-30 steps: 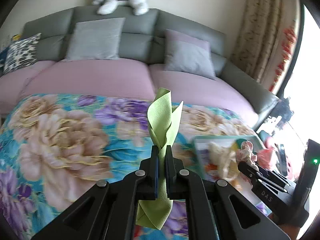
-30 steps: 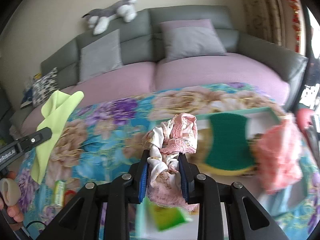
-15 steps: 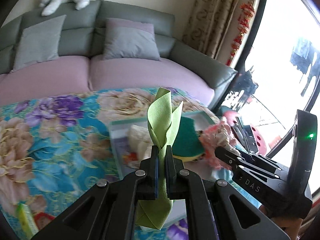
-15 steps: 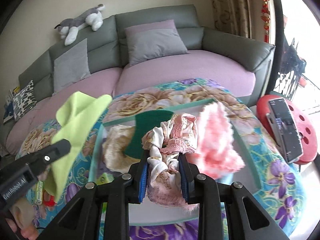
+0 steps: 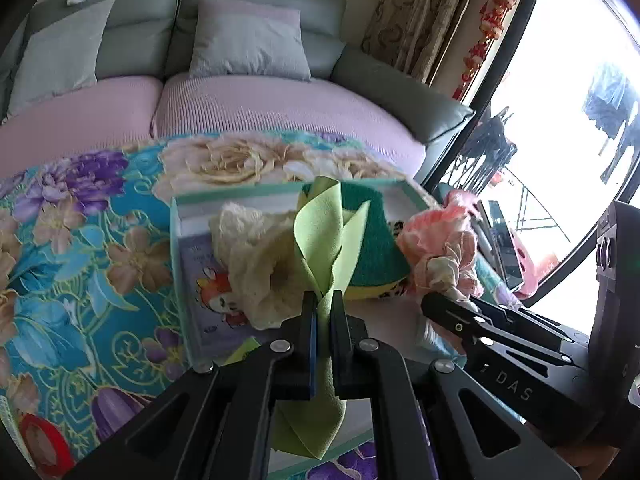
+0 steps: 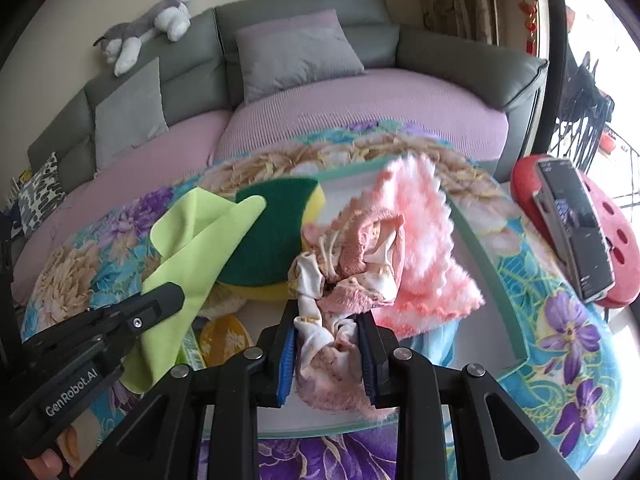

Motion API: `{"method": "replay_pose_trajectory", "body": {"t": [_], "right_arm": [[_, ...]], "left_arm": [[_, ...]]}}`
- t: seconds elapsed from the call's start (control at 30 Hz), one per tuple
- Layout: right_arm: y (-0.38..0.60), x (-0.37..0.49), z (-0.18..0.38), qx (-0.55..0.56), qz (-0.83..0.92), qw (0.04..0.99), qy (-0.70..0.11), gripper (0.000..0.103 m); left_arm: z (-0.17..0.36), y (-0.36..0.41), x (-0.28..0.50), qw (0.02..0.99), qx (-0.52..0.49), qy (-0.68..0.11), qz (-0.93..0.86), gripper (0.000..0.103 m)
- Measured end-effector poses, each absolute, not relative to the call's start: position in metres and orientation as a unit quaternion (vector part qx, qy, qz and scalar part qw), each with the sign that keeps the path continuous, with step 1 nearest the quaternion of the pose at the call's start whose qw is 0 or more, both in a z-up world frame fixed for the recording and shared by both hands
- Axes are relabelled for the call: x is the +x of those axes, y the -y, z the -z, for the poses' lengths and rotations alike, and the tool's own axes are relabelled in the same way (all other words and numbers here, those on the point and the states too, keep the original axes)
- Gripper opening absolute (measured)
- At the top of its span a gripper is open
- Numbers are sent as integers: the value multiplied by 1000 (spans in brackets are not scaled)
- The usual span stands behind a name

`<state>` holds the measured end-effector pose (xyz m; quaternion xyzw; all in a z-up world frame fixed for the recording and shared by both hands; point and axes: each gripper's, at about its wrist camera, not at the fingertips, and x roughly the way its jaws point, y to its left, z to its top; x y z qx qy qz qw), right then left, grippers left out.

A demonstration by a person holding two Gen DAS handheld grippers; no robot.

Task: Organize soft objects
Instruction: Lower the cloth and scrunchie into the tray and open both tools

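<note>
Tongs on both sides hold cloth above the teal tray [image 6: 486, 256]: left tongs [image 5: 323, 312] clamp the green cloth [image 5: 320, 236], right tongs [image 6: 328, 332] grip the pink bundle [image 6: 352, 264], so lower each inside the rim before releasing

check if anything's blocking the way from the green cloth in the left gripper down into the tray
Nothing rigid blocks it, but the tray is crowded. Right beyond the green cloth lie a cream lace piece and a green-and-yellow sponge, so the cloth would probably land on them.
</note>
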<state>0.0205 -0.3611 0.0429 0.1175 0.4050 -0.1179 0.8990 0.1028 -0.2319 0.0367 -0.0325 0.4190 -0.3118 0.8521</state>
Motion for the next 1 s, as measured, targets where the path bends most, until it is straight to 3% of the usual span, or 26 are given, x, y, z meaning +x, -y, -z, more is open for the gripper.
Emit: {"method": "replay_pose_trajectory", "body": {"t": [0.27, 0.37, 0.4, 0.43, 0.53, 0.6, 0.7, 0.83, 1.0], "right_arm": [[362, 27, -28, 112, 121, 887, -432, 30], [362, 30, -25, 108, 124, 883, -440, 38], [362, 31, -25, 109, 125, 882, -442, 40], [363, 31, -25, 110, 124, 882, -442, 40], [362, 31, -27, 107, 126, 882, -441, 43], [362, 32, -28, 106, 129, 882, -441, 57], [361, 31, -33, 103, 132, 884, -437, 57], [359, 30, -39, 96, 138, 885, -433, 68], [356, 29, -46, 90, 139, 890, -424, 77]], "left_arm": [[-27, 234, 106, 846, -27, -437, 305, 7], [-28, 233, 107, 846, -26, -439, 300, 31], [-29, 231, 107, 847, -29, -438, 300, 45], [-30, 229, 107, 848, -33, -435, 300, 48], [-35, 225, 107, 851, -35, -431, 299, 48], [-37, 223, 107, 853, -32, -430, 295, 48], [-44, 216, 106, 858, -32, -424, 289, 50], [-54, 205, 106, 869, -30, -411, 273, 64], [-56, 190, 110, 876, -35, -411, 251, 70]]}}
